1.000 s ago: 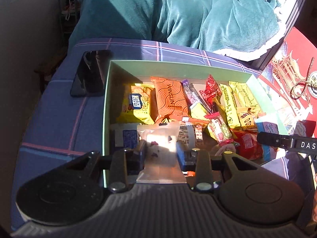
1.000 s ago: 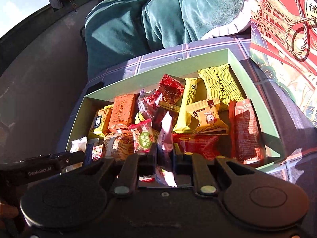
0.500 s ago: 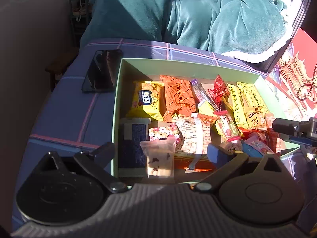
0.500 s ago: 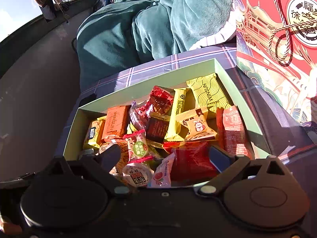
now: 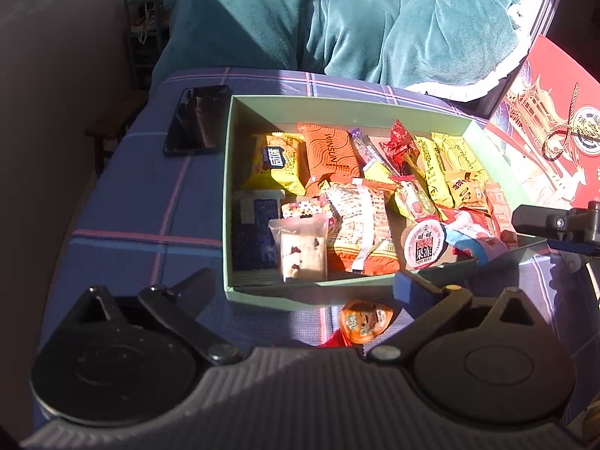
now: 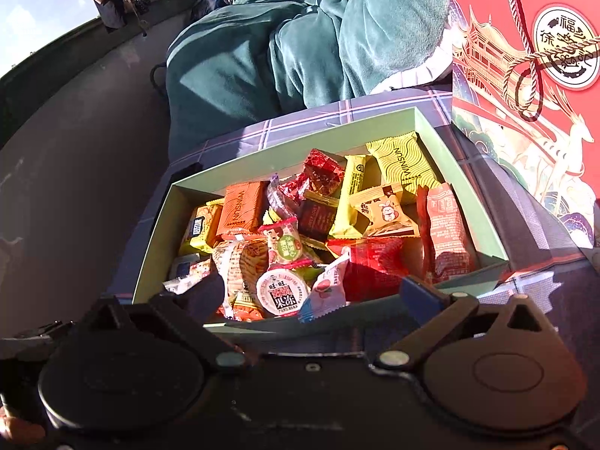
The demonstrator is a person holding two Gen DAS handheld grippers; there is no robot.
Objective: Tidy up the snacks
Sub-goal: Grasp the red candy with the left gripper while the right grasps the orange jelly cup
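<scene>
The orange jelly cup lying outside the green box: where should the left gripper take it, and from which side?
Across the orange jelly cup's rounded body, from above. It lies flat on the cloth, foil up, beside the green box, so a side approach looks blocked.

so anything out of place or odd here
Yes: an orange jelly cup lies on the plaid cloth just outside the green box's near wall, with a red wrapper beside it, while the other snacks sit inside. A black phone also lies left of the box.
</scene>
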